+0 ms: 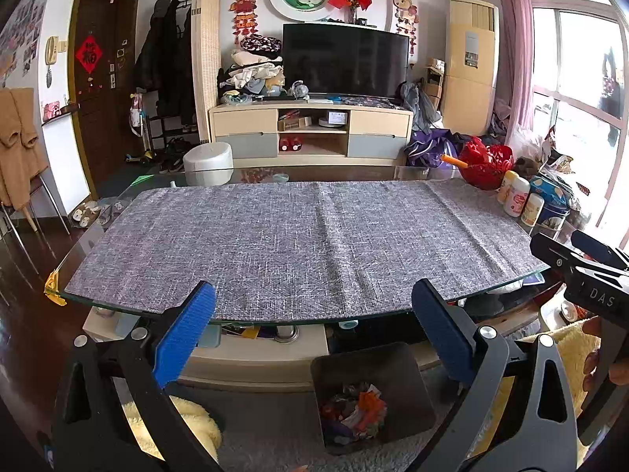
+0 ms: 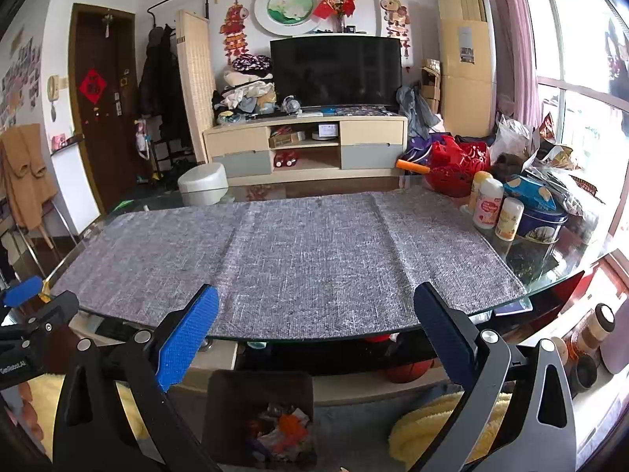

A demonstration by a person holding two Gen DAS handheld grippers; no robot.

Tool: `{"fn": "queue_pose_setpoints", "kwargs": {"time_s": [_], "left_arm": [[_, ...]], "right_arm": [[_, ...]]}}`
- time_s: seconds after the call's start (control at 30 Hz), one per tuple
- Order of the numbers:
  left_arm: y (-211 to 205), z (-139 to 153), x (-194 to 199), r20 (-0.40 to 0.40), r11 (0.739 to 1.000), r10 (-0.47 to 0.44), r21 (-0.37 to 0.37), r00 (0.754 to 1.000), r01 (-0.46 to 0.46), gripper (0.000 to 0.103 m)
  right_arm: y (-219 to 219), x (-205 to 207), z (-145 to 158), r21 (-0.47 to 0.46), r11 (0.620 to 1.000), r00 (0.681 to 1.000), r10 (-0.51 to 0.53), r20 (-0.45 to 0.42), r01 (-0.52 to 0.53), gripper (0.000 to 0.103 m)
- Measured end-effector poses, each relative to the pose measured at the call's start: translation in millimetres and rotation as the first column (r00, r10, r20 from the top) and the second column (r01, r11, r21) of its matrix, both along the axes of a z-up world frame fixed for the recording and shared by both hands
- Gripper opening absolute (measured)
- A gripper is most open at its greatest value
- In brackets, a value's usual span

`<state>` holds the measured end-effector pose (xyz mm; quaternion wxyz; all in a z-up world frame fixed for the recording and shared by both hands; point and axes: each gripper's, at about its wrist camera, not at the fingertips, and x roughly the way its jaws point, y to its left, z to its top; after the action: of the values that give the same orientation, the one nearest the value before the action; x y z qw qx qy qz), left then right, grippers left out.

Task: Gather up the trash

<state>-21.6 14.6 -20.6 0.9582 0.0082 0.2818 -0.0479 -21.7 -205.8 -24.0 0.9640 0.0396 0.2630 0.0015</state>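
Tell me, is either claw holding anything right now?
Nothing held: left claw and right claw are both open and empty above the bin.

A grey cross-hatch woven cloth [image 1: 298, 236] covers the glass desk [image 1: 118, 200]. Bright blue ribbed pads [image 1: 184, 338] face the black claw arms. Orange and white scraps fill the dark bin [image 1: 373, 393]; a red basket [image 2: 458, 169] sits beside cream bottles [image 2: 487, 204].

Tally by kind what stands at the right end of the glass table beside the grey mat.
Small bottles: 3 – yellow-capped, pink-labelled, orange-labelled
Blue round tin: 1
Red basket: 1
Total: 5
The crumpled bags behind them overlap too much to count.
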Motion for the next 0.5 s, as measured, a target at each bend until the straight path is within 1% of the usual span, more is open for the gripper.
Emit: {"fn": "queue_pose_setpoints", "kwargs": {"time_s": [0.5], "left_arm": [[-4.8,1.9,0.7,0.006,1.0,-0.002,-0.003,1.0,0.002,0.095]], "right_arm": [[-2.3,1.6,2.1,0.004,1.0,1.0,0.001,-0.004,-0.001,0.1]]}}
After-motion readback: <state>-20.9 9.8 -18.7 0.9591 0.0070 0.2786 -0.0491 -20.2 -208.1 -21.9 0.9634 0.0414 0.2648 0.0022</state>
